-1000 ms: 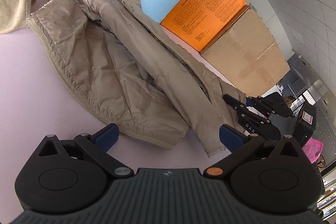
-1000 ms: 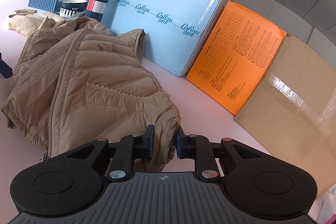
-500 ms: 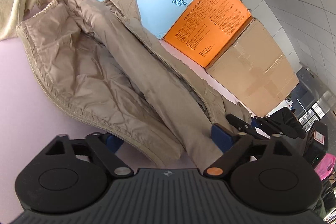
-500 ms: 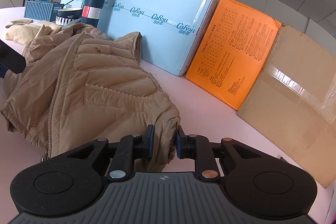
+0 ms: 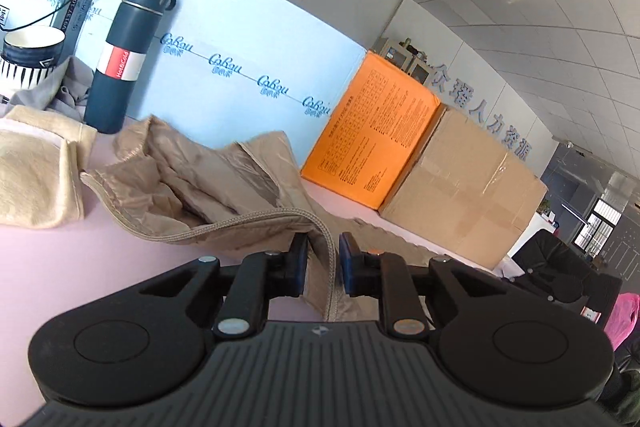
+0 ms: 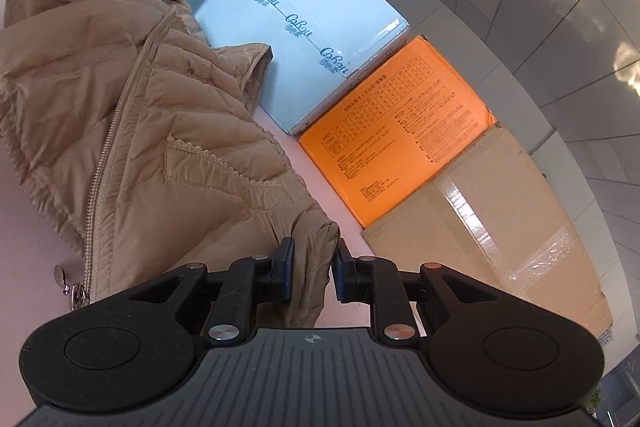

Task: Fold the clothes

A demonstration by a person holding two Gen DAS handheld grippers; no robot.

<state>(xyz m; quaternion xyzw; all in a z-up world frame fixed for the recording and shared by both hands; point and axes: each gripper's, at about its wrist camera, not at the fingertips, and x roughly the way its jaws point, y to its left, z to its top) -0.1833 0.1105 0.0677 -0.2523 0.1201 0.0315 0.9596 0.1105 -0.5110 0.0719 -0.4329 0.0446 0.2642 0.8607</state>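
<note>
Only the left view shows the cream garment (image 5: 38, 167). The left hand-held gripper (image 5: 323, 263), earlier released, now joins the right hand-held gripper (image 6: 313, 267) in grasping the tan puffer jacket (image 6: 132, 123).

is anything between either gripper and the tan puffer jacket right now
Nothing visible. The left gripper is already shut on the zipper edge of the tan quilted puffer jacket, and the right gripper is shut on a bunched fold of it.
</note>
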